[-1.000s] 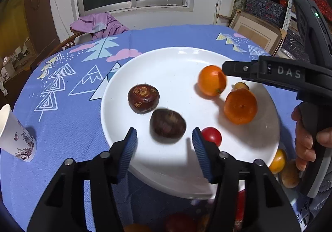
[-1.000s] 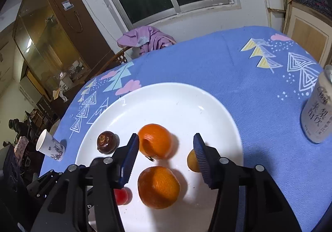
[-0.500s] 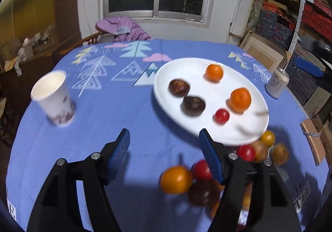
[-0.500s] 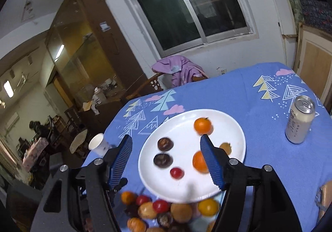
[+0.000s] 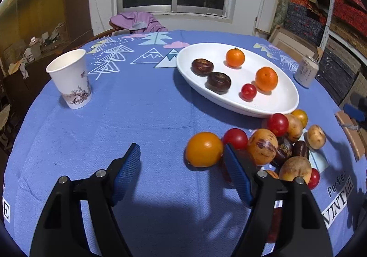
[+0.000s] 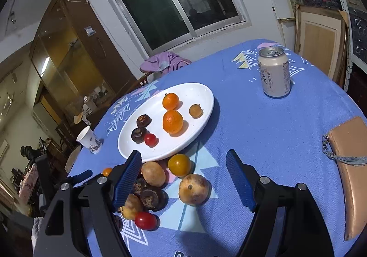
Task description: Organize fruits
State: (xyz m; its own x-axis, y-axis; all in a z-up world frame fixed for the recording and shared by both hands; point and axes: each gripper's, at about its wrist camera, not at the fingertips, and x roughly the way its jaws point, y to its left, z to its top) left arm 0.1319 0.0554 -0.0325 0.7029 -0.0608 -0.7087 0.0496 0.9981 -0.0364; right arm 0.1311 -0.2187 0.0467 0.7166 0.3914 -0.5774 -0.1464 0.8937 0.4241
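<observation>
A white plate (image 5: 282, 100) (image 6: 201, 96) holds two oranges (image 5: 266, 79), two dark brown fruits (image 5: 219, 81), a red cherry tomato (image 5: 248, 91) and, in the right wrist view, a small yellow fruit (image 6: 196, 110). A pile of loose fruit lies on the cloth in front of it: an orange tomato (image 5: 203, 149), red tomatoes (image 5: 278, 121), tan and dark fruits (image 6: 193, 188). My left gripper (image 5: 183, 169) is open and empty, just left of the pile. My right gripper (image 6: 183, 179) is open and empty above the pile.
A paper cup (image 5: 70, 79) (image 6: 90, 139) stands at the left. A drink can (image 5: 306, 73) (image 6: 274, 72) stands right of the plate. A tan pouch (image 6: 351, 169) lies at the right table edge. A purple cloth (image 5: 137, 21) hangs on a chair behind.
Both grippers have pulled back from over the plate toward the near side of the table. The loose fruit pile, cup and can came into view. Both stayed open.
</observation>
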